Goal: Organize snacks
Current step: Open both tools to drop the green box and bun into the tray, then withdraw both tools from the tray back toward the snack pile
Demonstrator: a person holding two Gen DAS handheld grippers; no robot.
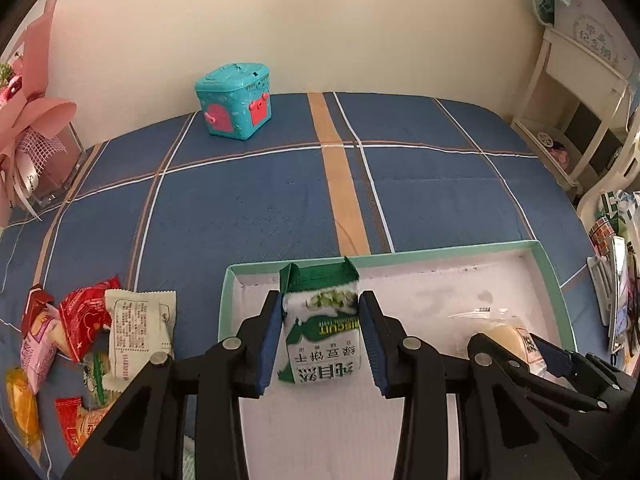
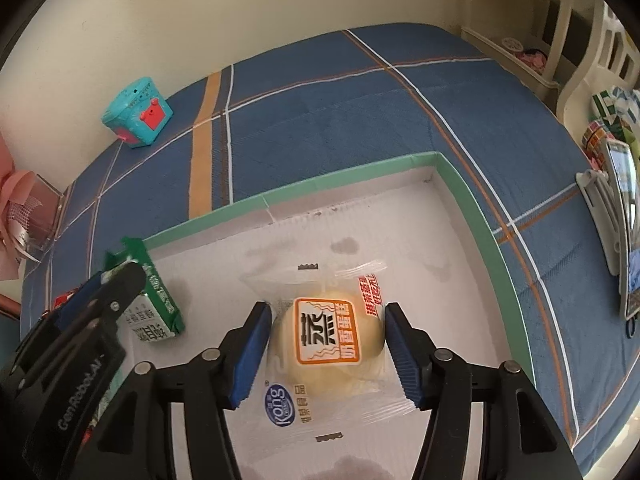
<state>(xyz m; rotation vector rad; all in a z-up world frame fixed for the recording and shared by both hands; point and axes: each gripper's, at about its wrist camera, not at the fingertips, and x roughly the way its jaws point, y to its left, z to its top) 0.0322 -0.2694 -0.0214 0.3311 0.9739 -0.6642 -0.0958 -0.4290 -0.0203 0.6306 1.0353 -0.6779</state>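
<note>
The shallow white cardboard tray with a mint-green rim lies on the blue plaid bedcover and so far takes two snacks. The left claw is clamped narrow on a green-and-white biscuit packet, held over the tray's near-left corner and not yet let go. The right claw stands partly spread around a clear-wrapped pale round steamed cake; its pads sit just beside the wrapper and do not seem to press it, so that cake looks delivered onto the tray floor. Left of the tray, a heap of red, pink, yellow and cream wrapped snacks waits on the bedcover, so most of the sorting appears to remain.
</note>
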